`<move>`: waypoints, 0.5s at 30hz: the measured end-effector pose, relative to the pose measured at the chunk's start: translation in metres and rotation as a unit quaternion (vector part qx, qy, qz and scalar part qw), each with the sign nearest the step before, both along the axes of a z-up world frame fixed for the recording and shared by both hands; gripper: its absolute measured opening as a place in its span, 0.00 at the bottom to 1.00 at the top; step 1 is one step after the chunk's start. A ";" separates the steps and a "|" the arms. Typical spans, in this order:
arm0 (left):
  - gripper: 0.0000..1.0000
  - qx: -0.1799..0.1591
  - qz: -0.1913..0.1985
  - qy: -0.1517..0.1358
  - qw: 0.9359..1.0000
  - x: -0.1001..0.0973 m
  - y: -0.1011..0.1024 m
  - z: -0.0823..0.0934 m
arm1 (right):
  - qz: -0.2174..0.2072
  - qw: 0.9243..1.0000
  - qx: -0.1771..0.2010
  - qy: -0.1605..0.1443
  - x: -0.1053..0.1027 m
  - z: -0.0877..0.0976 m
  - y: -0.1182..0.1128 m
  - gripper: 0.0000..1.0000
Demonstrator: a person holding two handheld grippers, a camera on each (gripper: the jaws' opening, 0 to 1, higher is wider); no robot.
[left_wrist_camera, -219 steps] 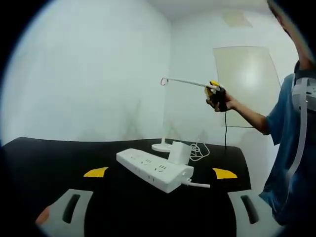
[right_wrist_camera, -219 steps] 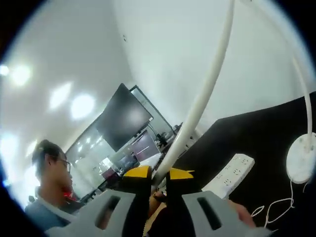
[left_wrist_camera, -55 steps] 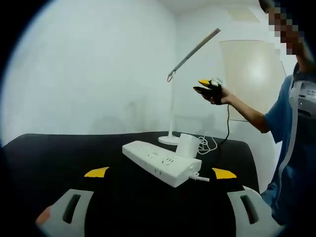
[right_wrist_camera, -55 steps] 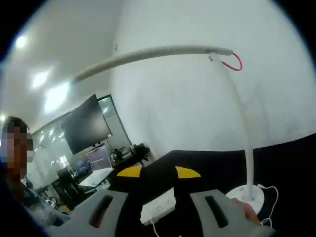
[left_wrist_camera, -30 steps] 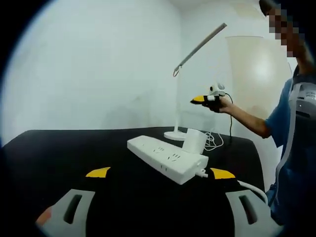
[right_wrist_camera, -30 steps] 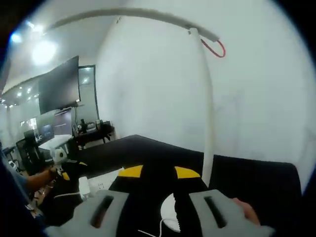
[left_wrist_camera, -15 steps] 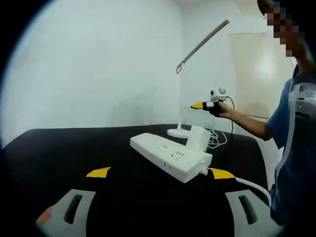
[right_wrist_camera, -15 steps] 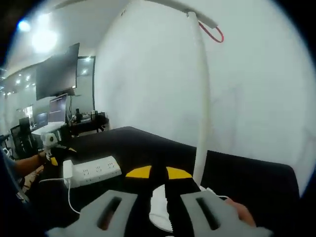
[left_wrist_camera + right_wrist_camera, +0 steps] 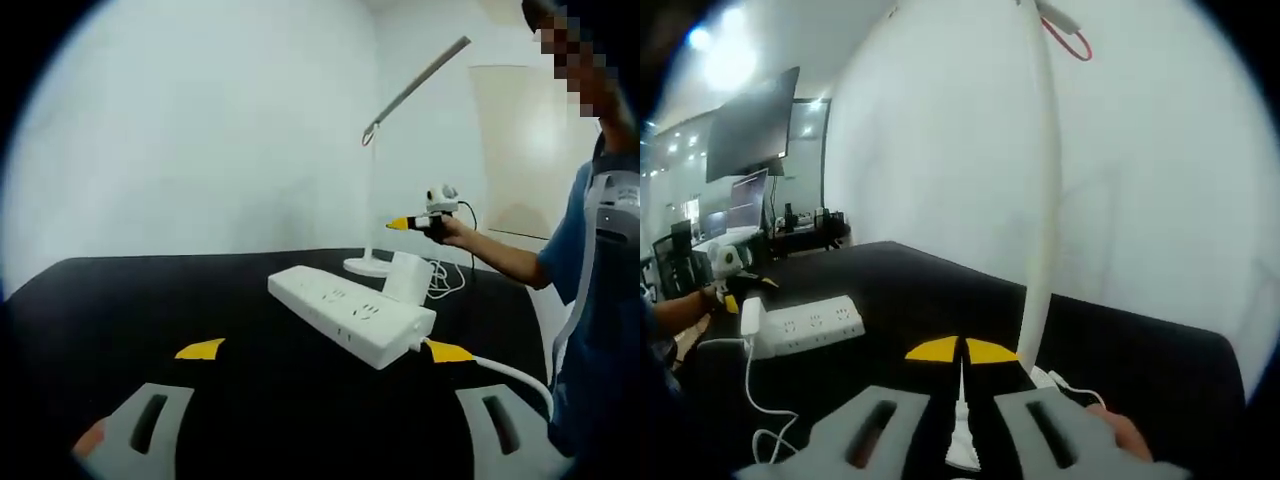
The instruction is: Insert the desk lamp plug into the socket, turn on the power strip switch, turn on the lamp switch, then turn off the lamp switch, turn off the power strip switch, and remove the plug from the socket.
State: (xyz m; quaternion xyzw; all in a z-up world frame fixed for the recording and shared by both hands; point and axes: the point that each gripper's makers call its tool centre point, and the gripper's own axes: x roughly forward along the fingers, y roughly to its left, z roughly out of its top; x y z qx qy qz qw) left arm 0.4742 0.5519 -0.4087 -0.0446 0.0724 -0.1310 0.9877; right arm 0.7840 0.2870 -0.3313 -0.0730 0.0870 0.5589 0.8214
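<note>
1. Black tabletop is seen across the left gripper view, with a white wall behind it.
2. The left gripper is held low over the table; its yellow-tipped jaws are spread wide apart, and nothing is held between them.
3. A white power strip is seen lying on the table, ahead of the jaws and between their tips; its white cable is led off toward the right.
4. A white plug adapter is seated upright at the far end of the strip.
5. The desk lamp is stood behind the strip, its round base on the table and its head angled up to the right, with a loose coil of lamp cord beside the base.
6. The right gripper is held near the lamp pole by a person in a blue sleeve.
7. In the right gripper view, the right gripper's yellow tips are brought almost together, with only a thin gap left between them; whether anything is pinched cannot be told.
8. The lamp pole rises just beyond the tips, the base is partly hidden below them, and the strip lies well to the left.
</note>
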 end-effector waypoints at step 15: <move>0.74 0.000 0.007 0.011 1.000 0.002 0.000 -0.004 | -0.001 1.000 -0.012 0.016 0.004 -0.037 0.012 0.04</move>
